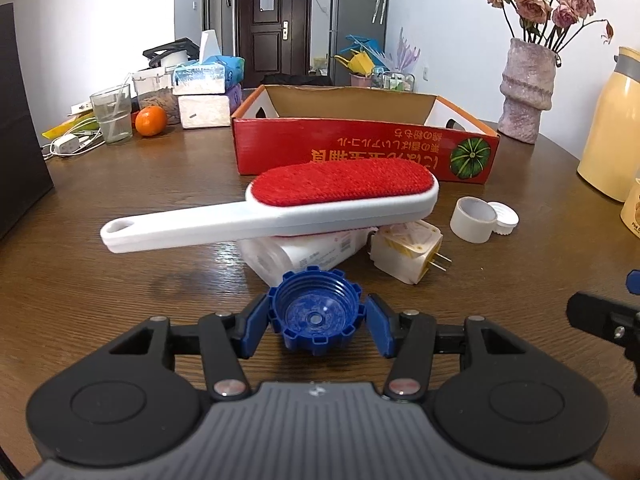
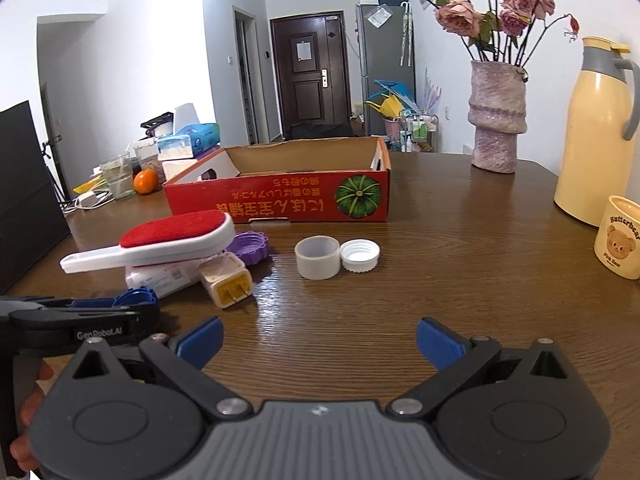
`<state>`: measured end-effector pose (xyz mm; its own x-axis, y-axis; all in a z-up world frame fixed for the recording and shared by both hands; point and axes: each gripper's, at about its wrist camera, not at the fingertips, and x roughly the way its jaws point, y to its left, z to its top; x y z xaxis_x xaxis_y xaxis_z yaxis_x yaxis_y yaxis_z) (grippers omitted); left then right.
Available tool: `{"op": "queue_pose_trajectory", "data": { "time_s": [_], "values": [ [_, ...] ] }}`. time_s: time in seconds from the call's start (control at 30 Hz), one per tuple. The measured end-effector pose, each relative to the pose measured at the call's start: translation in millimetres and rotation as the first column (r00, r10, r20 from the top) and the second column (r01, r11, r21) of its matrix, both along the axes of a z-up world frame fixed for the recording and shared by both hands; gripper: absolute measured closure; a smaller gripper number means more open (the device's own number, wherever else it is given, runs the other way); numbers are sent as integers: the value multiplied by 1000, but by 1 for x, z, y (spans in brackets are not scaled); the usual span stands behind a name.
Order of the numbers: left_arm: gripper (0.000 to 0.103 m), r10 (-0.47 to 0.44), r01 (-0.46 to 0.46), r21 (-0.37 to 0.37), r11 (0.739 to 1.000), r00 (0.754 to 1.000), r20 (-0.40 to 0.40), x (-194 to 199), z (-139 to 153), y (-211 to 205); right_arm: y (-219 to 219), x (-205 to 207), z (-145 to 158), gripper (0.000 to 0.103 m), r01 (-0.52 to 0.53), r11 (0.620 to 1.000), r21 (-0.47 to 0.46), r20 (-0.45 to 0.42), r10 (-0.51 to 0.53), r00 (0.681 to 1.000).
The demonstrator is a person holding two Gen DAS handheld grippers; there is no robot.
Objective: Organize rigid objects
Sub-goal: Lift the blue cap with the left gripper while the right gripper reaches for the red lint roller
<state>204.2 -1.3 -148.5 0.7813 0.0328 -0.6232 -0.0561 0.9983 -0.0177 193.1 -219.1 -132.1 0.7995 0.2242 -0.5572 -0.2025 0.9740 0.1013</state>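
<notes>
Left wrist view: my left tool (image 1: 317, 322) straddles the blue cap (image 1: 316, 316) – pads flanking its ribbed rim, contact unclear, can't tell if clenched. Light, stiff, ribs give purchase. Right wrist view: my right tool (image 2: 319, 344) released, empty – red box (image 2: 280, 196) ahead across the counter (image 2: 460, 280).

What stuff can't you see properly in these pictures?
- Purple cap: hidden in the left wrist view, half covered by the lint brush in the right.
- White pack: label too small, brush on top.
- Red box: its floor is hidden by its front wall.
</notes>
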Motion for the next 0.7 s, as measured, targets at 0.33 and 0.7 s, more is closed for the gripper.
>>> {"op": "queue_pose_trajectory", "data": {
  "time_s": [0.33, 0.7],
  "values": [
    [49, 24, -24, -13, 1000, 1000, 20, -8, 7, 20, 22, 2, 5, 0, -45, 999, -15, 24, 45, 999],
    [49, 79, -78, -31, 996, 996, 40, -16, 14, 53, 63, 15, 8, 0, -154, 987, -42, 58, 156, 986]
  ]
}}
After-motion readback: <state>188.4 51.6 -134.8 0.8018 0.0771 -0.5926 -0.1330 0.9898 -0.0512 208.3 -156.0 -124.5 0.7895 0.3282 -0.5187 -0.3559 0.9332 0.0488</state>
